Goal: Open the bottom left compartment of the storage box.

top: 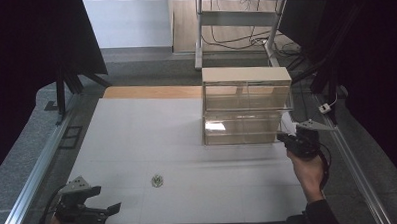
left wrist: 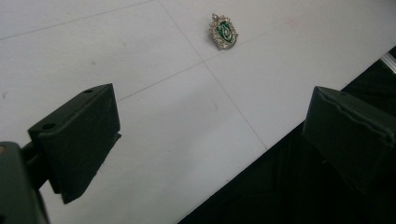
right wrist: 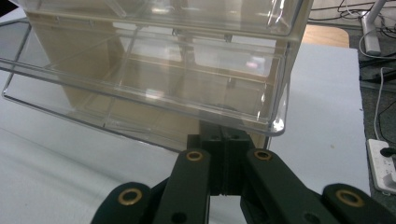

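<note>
A: What is your left claw [top: 107, 200] doing at the near left corner of the desk [top: 137, 139]?

B: Your left claw stands wide, with nothing between its jaws. In the left gripper view one jaw hangs over the white top and the other over the dark near edge.

A: And the brooch [top: 157, 180]?

B: It lies flat on the desk, a little farther in and to the right of that claw, well apart from it. It is green at the middle with a pale sparkling rim [left wrist: 223, 31], and nothing touches it.

A: Where is your right claw [top: 282, 137]?

B: Farther off, on the right, just at the near right corner of the drawer box [top: 246, 103]. Its jaws are pressed together. In the right gripper view they sit right under the near edge of the clear drawer [right wrist: 154, 88], which stands pulled out toward you; whether they pinch that edge I cannot tell.

A: And beyond that?

B: A metal frame [top: 200, 37] and cables on the floor.
</note>
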`<control>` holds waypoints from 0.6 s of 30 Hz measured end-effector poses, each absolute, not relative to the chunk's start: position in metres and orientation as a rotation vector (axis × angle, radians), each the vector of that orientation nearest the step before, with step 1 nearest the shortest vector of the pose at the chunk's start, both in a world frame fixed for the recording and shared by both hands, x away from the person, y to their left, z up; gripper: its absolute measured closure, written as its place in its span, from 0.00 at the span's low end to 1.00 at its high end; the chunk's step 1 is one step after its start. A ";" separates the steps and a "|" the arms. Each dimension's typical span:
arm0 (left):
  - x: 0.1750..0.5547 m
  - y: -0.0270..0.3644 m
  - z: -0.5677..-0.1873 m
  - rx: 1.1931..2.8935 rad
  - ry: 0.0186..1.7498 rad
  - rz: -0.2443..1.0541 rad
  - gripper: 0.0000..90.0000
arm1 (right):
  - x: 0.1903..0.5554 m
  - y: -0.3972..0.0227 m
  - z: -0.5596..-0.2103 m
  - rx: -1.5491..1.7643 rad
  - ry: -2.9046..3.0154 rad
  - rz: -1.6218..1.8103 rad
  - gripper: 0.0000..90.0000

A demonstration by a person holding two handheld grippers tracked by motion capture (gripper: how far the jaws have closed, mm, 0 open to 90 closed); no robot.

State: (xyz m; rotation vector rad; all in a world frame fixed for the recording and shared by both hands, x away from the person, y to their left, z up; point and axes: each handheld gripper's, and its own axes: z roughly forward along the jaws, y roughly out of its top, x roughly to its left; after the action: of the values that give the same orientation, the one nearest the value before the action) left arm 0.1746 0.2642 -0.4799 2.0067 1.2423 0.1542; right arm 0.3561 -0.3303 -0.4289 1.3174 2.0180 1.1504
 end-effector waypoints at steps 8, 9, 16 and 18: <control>0.173 0.264 -0.478 1.997 1.245 0.203 0.02 | 0.361 -0.332 -0.420 1.316 1.998 1.188 1.00; 0.173 0.264 -0.478 1.996 1.245 0.205 0.02 | 0.362 -0.332 -0.419 1.316 1.997 1.188 1.00; 0.174 0.263 -0.479 2.006 1.242 0.191 0.03 | 0.369 -0.331 -0.413 1.329 2.007 1.210 1.00; 0.174 0.264 -0.479 2.003 1.242 0.186 0.03 | 0.371 -0.331 -0.412 1.329 2.002 1.212 1.00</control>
State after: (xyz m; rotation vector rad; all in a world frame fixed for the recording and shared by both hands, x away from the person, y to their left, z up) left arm 0.1743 0.2639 -0.4793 2.0033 1.2419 0.1864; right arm 0.3709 -0.3306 -0.4118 1.3291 2.0019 1.2118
